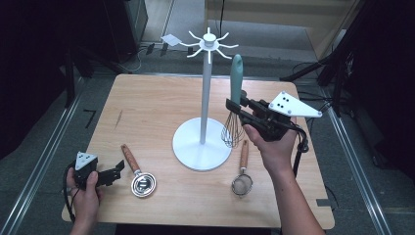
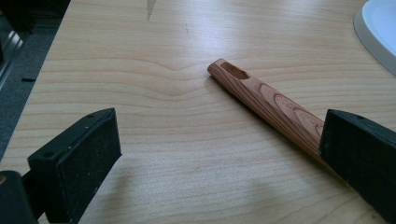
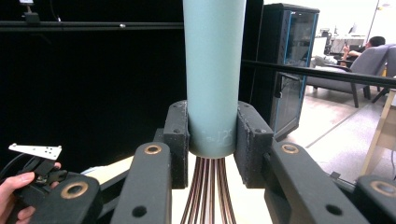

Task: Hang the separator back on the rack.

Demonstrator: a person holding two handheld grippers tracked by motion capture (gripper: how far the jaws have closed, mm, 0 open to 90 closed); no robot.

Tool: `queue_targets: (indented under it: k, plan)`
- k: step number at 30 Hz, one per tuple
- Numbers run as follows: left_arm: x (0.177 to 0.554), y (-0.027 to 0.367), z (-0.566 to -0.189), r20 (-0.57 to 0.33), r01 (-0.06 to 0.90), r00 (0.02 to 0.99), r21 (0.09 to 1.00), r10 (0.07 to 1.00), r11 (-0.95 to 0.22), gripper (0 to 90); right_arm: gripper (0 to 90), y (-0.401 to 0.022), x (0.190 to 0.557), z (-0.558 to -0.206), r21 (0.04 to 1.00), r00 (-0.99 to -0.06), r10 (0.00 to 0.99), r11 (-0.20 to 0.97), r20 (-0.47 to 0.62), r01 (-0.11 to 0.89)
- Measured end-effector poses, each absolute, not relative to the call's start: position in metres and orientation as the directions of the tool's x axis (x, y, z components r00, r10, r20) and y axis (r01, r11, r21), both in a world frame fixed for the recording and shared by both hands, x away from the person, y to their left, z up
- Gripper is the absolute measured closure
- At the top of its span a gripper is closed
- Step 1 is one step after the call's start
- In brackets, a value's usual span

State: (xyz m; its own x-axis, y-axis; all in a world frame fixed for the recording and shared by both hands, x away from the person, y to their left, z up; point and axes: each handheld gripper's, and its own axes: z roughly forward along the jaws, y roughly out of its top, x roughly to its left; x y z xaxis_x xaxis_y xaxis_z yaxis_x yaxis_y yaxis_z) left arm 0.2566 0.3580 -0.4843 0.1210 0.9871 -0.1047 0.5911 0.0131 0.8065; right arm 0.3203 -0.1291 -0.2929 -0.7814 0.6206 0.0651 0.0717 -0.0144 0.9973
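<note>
My right gripper is shut on a whisk's teal handle and holds it upright, wire loops hanging just right of the white hook stand's pole. In the right gripper view both pads clamp the handle's lower end, copper wires below. My left gripper rests low at the table's front left, open; in its own view its wide-spread pads frame bare wood, beside a wooden-handled steel scoop whose handle runs behind the right pad.
The stand's round white base sits mid-table, its top ring of hooks above the far edge. A small wooden-handled mesh strainer lies front right. The wooden table is bare at the back left.
</note>
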Motion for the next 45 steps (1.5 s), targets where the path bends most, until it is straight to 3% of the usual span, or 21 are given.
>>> queue_targets:
  k: [45]
  plan:
    - [0.257, 0.358, -0.484, -0.106, 0.592, 0.121, 0.806, 0.987, 0.014, 0.0, 70.7, -0.111, 0.334, -0.292, 0.996, -0.799, 0.596, -0.013, 0.081, 0.091]
